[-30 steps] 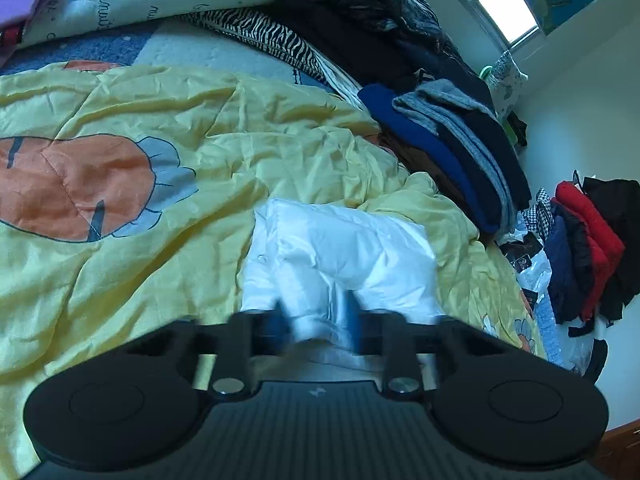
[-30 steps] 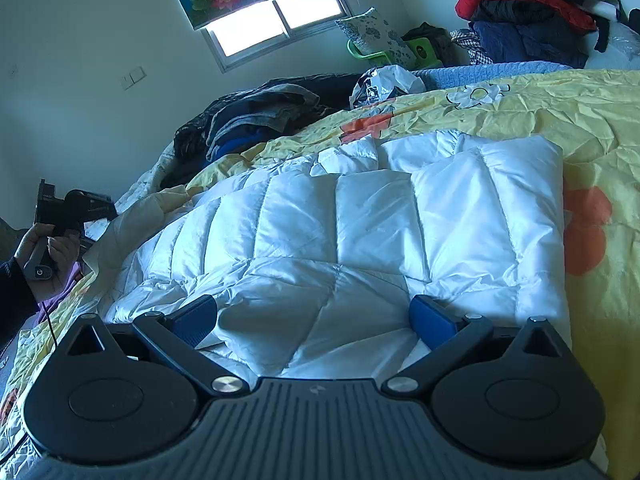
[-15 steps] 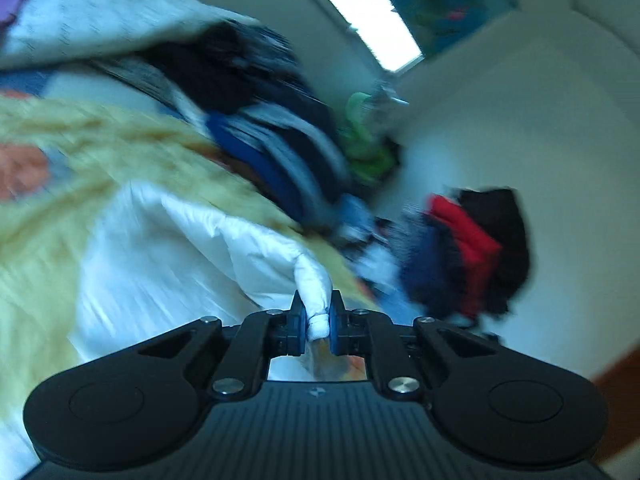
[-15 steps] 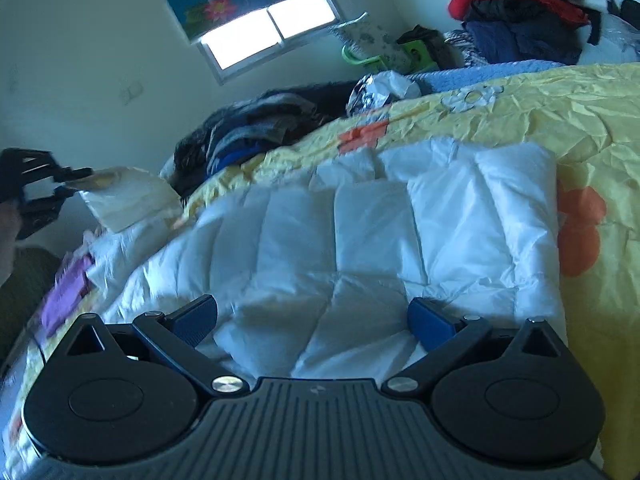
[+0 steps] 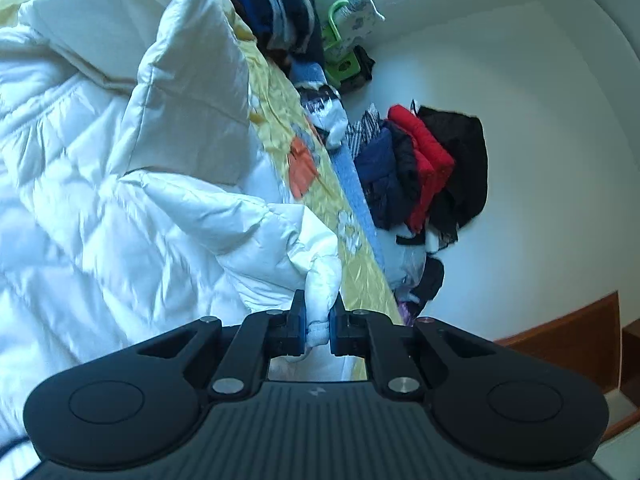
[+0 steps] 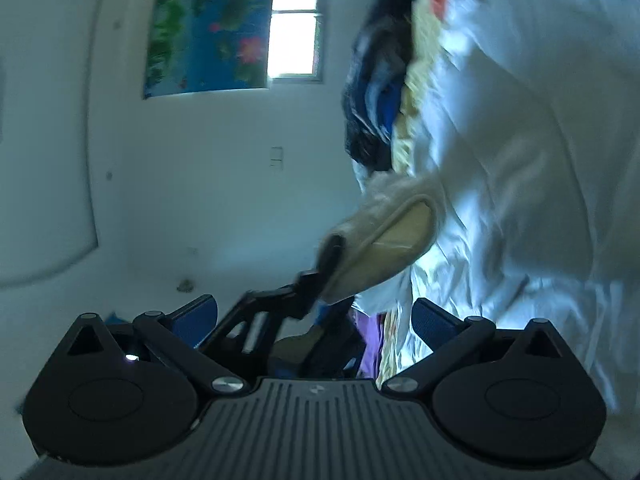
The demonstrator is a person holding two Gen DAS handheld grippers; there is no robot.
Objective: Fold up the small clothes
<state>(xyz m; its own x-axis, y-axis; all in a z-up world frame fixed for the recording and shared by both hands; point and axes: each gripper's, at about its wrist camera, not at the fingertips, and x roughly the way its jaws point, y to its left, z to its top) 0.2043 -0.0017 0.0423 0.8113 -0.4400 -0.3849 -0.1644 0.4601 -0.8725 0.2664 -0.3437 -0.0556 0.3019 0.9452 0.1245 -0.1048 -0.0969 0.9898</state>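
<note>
White quilted jacket [image 5: 120, 184] lay on yellow bedspread [image 5: 280, 112] printed with orange patch. Red, navy, black clothes heap [image 5: 424, 172] against white wall. Black grippers carried blue pads [image 6: 434, 316]. Blue poster [image 6: 208, 32] showed pink flowers.

My left gripper [image 5: 318, 322] is clamped on a bunched corner of the white quilted jacket [image 5: 120, 184], which spreads across the yellow bedspread [image 5: 320, 184]. Past the bed's edge I see a heap of red, navy and black clothes [image 5: 424, 168] against the white wall [image 5: 540, 120].
</note>
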